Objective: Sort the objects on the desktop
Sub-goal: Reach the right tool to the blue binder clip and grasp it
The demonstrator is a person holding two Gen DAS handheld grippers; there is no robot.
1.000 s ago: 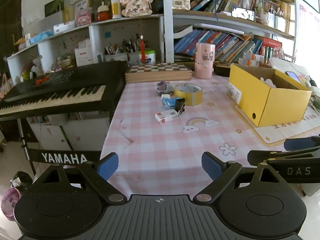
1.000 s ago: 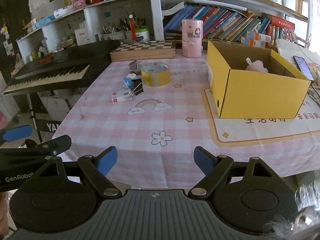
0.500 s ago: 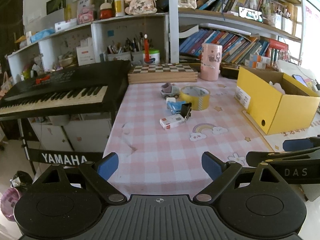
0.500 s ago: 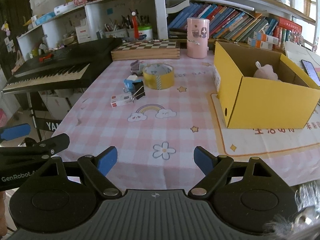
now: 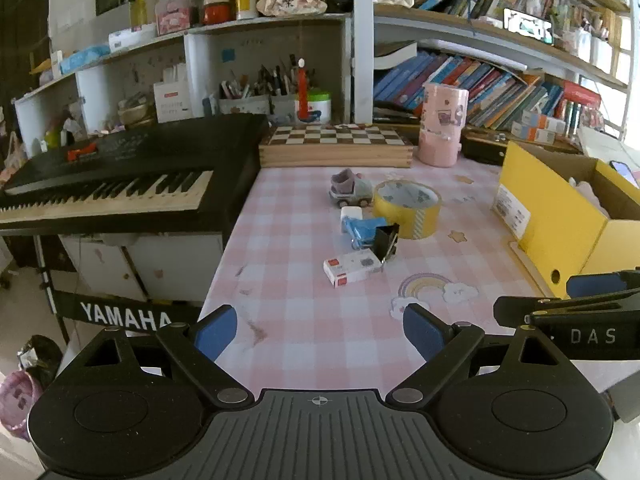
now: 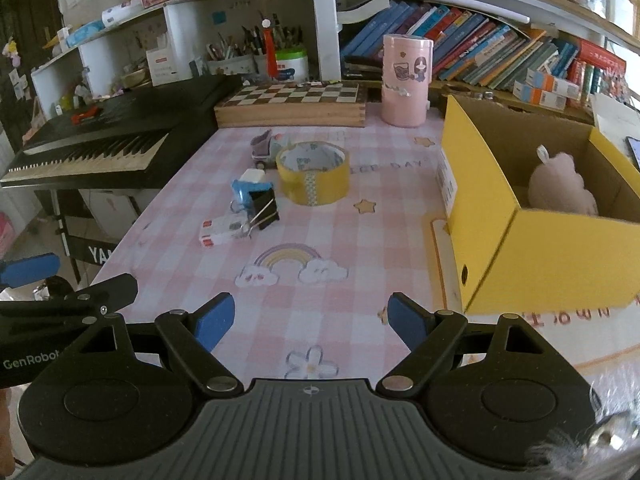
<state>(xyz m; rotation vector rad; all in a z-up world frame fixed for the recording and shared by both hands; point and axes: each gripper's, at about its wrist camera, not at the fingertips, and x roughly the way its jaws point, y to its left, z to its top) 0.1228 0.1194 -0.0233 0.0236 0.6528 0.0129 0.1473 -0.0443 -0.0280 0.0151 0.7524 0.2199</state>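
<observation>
Clutter sits mid-tabletop (image 6: 360, 240): a yellow tape roll (image 6: 313, 172), a toy truck (image 5: 349, 189) behind it, a black binder clip (image 6: 262, 206) against a blue item (image 5: 362, 229), and a small white box (image 6: 222, 232) nearest. To their right stands the yellow box (image 6: 540, 248), holding a pink plush (image 6: 560, 188). Left tool (image 5: 319, 326) and right tool (image 6: 310, 320) hover side by side over the near edge, jaws wide, gripping nothing.

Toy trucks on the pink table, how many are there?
2: a grey toy truck behind the yellow tape roll, and a blue toy truck beside the black binder clip. More may be hidden.
</observation>
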